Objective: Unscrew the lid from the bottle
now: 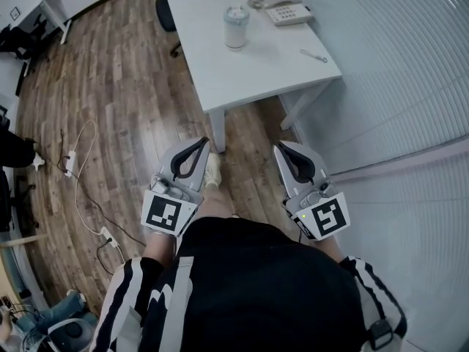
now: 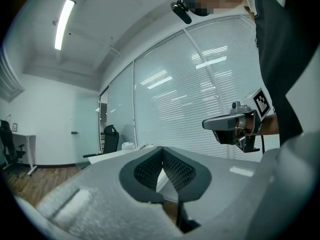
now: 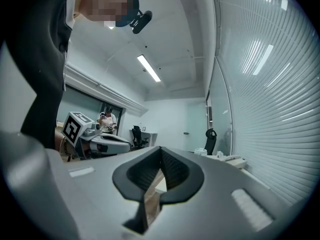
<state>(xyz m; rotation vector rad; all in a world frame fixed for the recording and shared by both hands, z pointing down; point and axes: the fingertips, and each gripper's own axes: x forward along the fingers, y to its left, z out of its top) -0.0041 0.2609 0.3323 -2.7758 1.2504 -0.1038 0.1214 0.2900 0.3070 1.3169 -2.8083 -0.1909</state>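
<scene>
A white bottle (image 1: 236, 28) with a pale lid stands upright on the white table (image 1: 242, 57), well ahead of both grippers. My left gripper (image 1: 203, 142) is shut and empty, held level over the wooden floor short of the table's near edge. Beside it my right gripper (image 1: 279, 147) is also shut with nothing in it. In the left gripper view the bottle (image 2: 128, 146) is a small far shape past the shut left gripper (image 2: 162, 150), and the right gripper (image 2: 206, 125) shows to the side. The right gripper view shows its shut tips (image 3: 160, 149) and the bottle (image 3: 200, 151) far off.
A desk telephone (image 1: 287, 11) and a small tool (image 1: 314, 55) lie on the table. A black office chair (image 1: 165, 13) stands behind the table's left side. A power strip (image 1: 70, 162) and cables trail over the floor at left. A blinds-covered glass wall (image 1: 396, 64) runs along the right.
</scene>
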